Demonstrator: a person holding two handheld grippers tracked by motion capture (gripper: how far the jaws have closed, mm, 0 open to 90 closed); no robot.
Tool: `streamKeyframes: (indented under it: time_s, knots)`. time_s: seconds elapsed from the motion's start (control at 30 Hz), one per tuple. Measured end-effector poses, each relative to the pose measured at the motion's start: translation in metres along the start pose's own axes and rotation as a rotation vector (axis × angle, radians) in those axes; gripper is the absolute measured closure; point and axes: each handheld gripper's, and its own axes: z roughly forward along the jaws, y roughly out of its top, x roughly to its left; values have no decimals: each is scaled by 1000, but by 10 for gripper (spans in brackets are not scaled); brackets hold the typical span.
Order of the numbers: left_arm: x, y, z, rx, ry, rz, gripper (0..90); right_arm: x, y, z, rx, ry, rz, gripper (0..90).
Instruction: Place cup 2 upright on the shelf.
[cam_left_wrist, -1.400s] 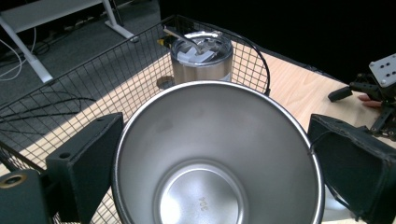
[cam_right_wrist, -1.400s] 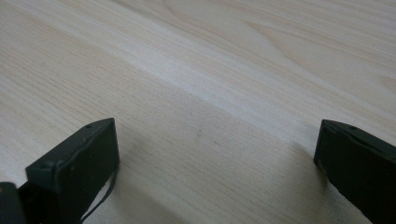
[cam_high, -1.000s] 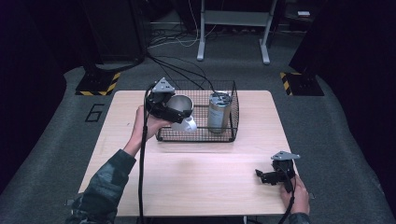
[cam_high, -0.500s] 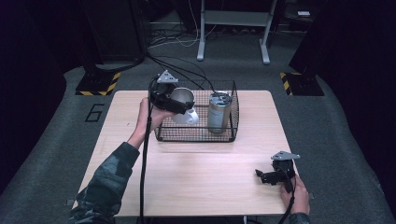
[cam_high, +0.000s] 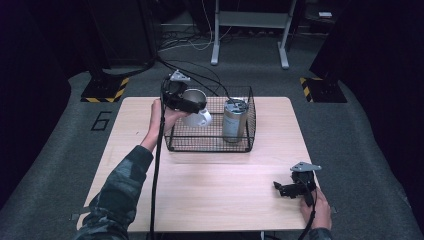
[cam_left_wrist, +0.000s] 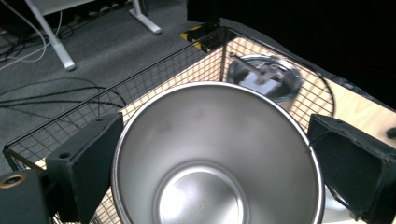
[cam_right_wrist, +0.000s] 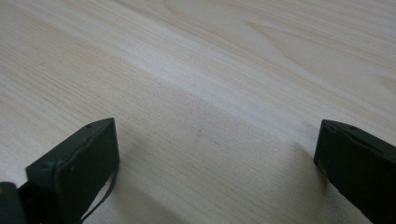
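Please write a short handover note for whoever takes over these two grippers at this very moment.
Left hand-held gripper: shut on the steel mug, held above the left end of the wire basket, open mouth towards the gripper's camera.
Right hand-held gripper: open, holding nothing, low over the wooden table near its front right corner.
Steel tumbler: upright in the basket's right half, lid on.
Done: mug gripped and over the basket.
Left: probably to lower the mug beside the tumbler and release.

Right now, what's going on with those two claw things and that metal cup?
Left gripper shut on steel cup, held over wire basket. Right gripper open, resting on table. Lidded tumbler stands inside the basket.
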Motion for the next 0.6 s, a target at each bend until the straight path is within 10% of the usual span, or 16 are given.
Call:
streamKeyframes:
  time_s: [0.6]
  knots:
    - [21, -5, 48, 71, 42, -73, 65, 0, 0, 0, 1, 0, 6, 0]
